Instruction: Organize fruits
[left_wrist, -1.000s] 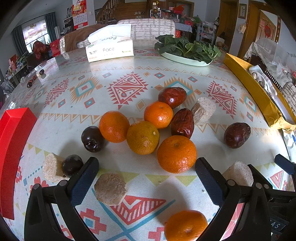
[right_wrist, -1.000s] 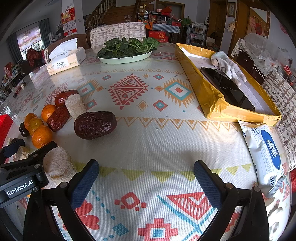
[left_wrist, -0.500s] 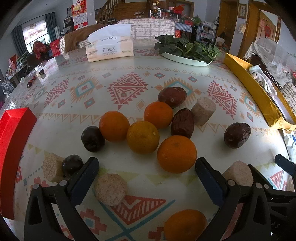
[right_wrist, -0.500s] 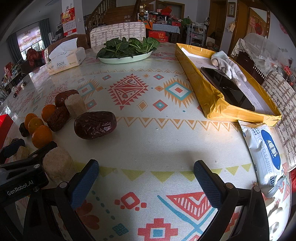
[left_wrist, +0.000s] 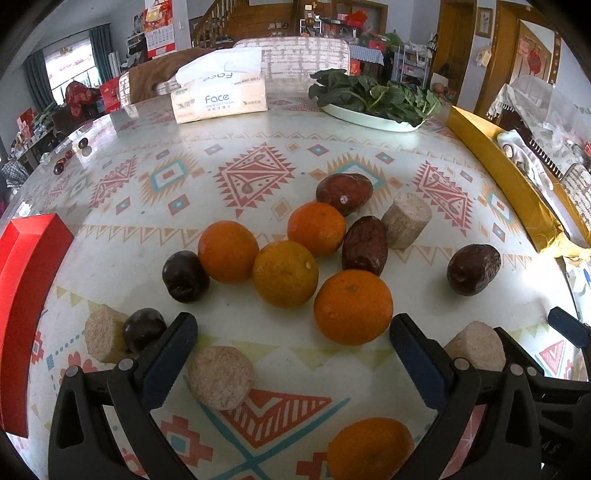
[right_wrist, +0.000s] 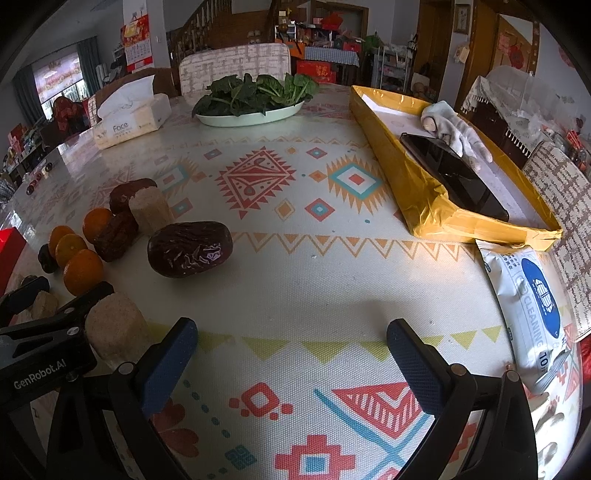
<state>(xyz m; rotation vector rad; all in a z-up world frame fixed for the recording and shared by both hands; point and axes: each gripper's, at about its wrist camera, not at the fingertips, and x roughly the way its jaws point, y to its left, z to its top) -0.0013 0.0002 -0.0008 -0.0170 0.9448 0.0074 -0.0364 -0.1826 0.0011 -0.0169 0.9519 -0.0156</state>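
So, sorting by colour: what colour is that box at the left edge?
Red; the box shows best in the left wrist view.

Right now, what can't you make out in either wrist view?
- Red tray, left wrist view: cut off by the left edge, contents hidden.
- Nearest orange, left wrist view: bottom cut off by the frame.
- Small dark fruits at the far table edge, left wrist view: too small to identify.
- Gold box, right wrist view: phone and cloth cover part of its floor.
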